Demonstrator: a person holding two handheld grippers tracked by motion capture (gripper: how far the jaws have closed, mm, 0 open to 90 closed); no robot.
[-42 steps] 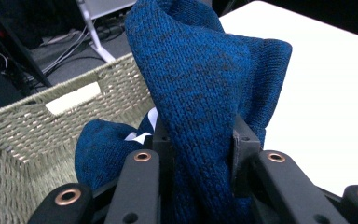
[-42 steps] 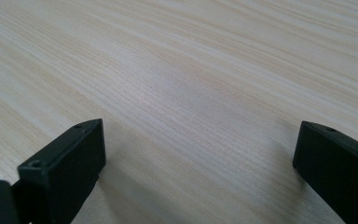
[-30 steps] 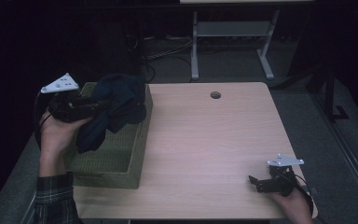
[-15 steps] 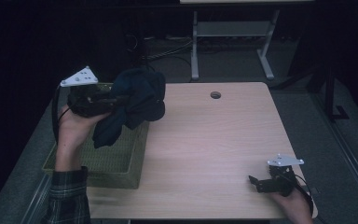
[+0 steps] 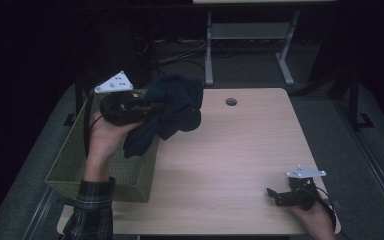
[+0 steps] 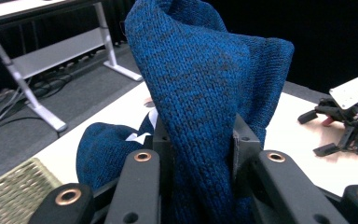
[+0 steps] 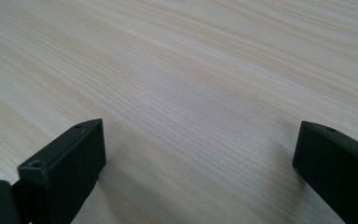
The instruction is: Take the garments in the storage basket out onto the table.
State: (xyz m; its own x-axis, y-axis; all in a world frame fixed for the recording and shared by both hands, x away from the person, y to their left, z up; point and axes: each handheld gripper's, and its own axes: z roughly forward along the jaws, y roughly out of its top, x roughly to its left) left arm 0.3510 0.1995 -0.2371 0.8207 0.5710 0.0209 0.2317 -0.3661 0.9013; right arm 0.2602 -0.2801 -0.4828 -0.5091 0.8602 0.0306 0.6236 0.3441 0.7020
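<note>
A dark blue knitted garment (image 5: 172, 107) hangs in the air over the table's left side, bunched up and drooping toward the green basket (image 5: 70, 170). My left gripper (image 5: 147, 107) is shut on it; in the left gripper view the knit (image 6: 205, 93) is pinched between both black jaws and rises above them. My right gripper (image 5: 275, 196) rests low on the wooden table (image 5: 240, 150) near its front right corner, jaws wide apart. The right gripper view has bare wood grain (image 7: 191, 84) between its open fingers (image 7: 70, 158).
The woven green basket stands at the table's left edge, partly under my left forearm. A round cable hole (image 5: 231, 102) sits at the table's far middle. A metal desk frame (image 5: 250, 45) and cables lie on the floor beyond.
My left gripper has carried the blue garment up out of the basket and to the right, over the table's edge. The right gripper has stayed still.
</note>
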